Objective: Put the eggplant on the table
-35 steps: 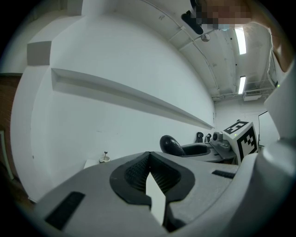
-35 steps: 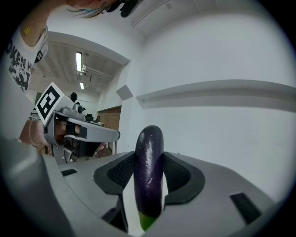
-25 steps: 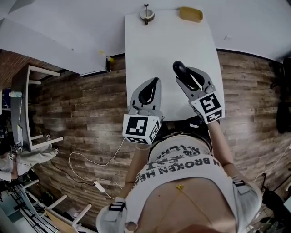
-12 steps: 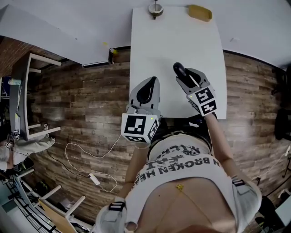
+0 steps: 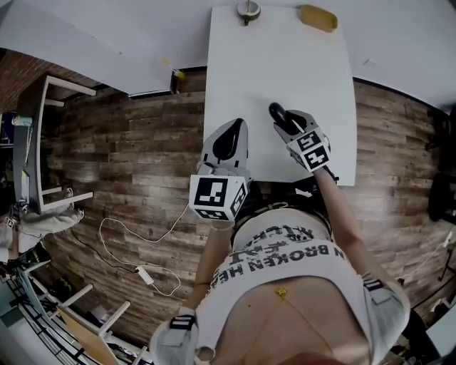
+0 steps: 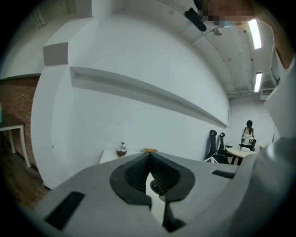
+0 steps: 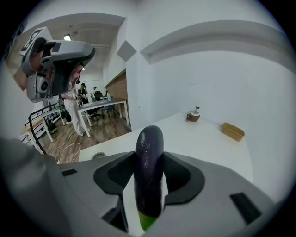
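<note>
A dark purple eggplant (image 7: 149, 166) with a green stem end stands lengthwise between the jaws of my right gripper (image 7: 149, 159), which is shut on it. In the head view that right gripper (image 5: 285, 121) holds the eggplant (image 5: 276, 113) over the near half of the white table (image 5: 285, 64), pointing away and downward. I cannot tell whether the eggplant touches the tabletop. My left gripper (image 5: 239, 122) hangs over the table's near left edge. Its jaws meet at the tips, with nothing between them, in the left gripper view (image 6: 149, 155).
A small round brown bowl with a stem (image 5: 247, 9) and a flat yellow block (image 5: 318, 18) sit at the table's far end. Wooden floor surrounds the table, with a white cable (image 5: 135, 249) and a white frame (image 5: 43, 142) to the left.
My right gripper has sunk toward the table with the eggplant still in it and now tilts further down. The left gripper has shifted only slightly.
</note>
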The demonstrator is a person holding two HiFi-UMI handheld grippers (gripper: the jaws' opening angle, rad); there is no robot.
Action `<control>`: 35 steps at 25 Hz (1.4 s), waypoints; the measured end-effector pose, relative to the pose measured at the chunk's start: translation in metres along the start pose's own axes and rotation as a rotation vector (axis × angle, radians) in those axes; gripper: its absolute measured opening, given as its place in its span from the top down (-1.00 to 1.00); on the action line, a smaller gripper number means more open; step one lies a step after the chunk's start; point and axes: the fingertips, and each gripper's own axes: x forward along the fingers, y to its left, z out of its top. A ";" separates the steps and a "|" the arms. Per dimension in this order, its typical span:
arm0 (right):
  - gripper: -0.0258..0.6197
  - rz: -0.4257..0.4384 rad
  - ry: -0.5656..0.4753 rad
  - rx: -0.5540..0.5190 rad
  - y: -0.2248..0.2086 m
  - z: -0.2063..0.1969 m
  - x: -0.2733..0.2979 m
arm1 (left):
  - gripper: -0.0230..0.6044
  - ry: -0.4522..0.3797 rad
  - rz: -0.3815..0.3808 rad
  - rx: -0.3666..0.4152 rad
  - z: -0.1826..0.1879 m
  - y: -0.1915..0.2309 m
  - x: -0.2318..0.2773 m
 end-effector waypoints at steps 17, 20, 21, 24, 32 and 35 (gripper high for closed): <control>0.32 0.060 0.183 0.018 0.011 -0.059 0.045 | 0.93 0.034 0.021 -0.019 -0.016 0.009 -0.004; 0.32 0.065 0.207 0.026 0.011 -0.067 0.052 | 0.93 0.040 0.024 -0.021 -0.018 0.011 -0.004; 0.32 0.065 0.216 0.025 0.011 -0.069 0.053 | 0.93 0.042 0.025 -0.022 -0.019 0.012 -0.004; 0.32 0.067 0.238 0.030 0.010 -0.077 0.058 | 0.93 0.047 0.030 -0.024 -0.021 0.014 -0.005; 0.32 0.068 0.288 0.042 0.013 -0.097 0.064 | 0.93 0.057 0.034 -0.026 -0.026 0.013 -0.008; 0.32 0.069 0.299 0.048 0.013 -0.101 0.066 | 0.93 0.060 0.034 -0.027 -0.026 0.015 -0.007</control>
